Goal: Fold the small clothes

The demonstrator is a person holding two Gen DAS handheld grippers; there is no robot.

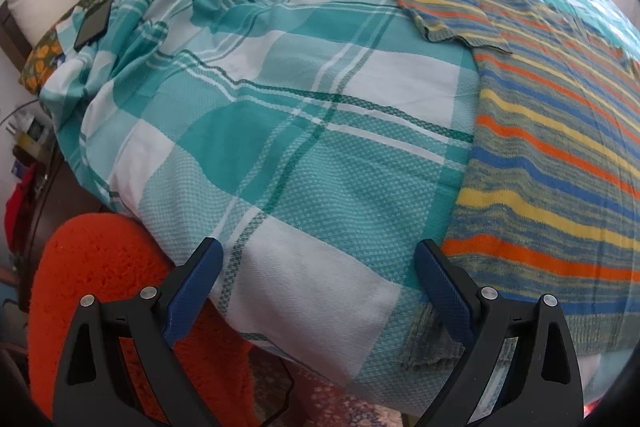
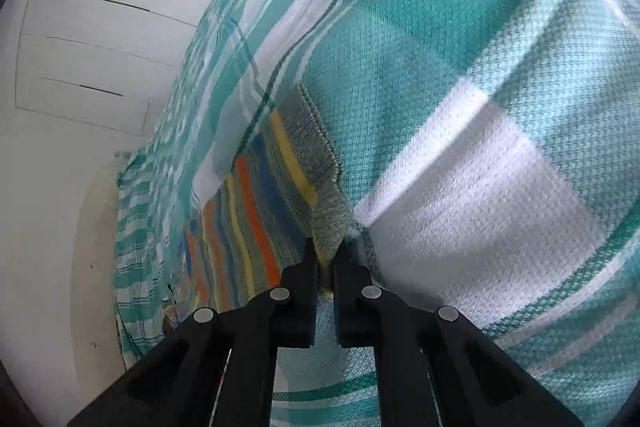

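left gripper [image 1: 318, 259] gapes empty over the bedspread [image 1: 280, 131]; right gripper [image 2: 330, 255] seemingly pinches the striped sweater [image 2: 280, 163] edge.

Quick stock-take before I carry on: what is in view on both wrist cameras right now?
striped knit top: one, orange, yellow, blue and grey-green stripes, spread flat on the bed, right side of the left wrist view; its edge pinched in the right wrist view.
checked bedspread: one, teal and white, covering the bed.
phone: one, dark, far left edge of the bed.
floral cloth: one, orange and green, under the phone.
fluffy rug: one, orange, on the floor beside the bed.
left gripper: fingers open, blue pads, over the bedspread.
right gripper: fingers shut on the striped knit top.
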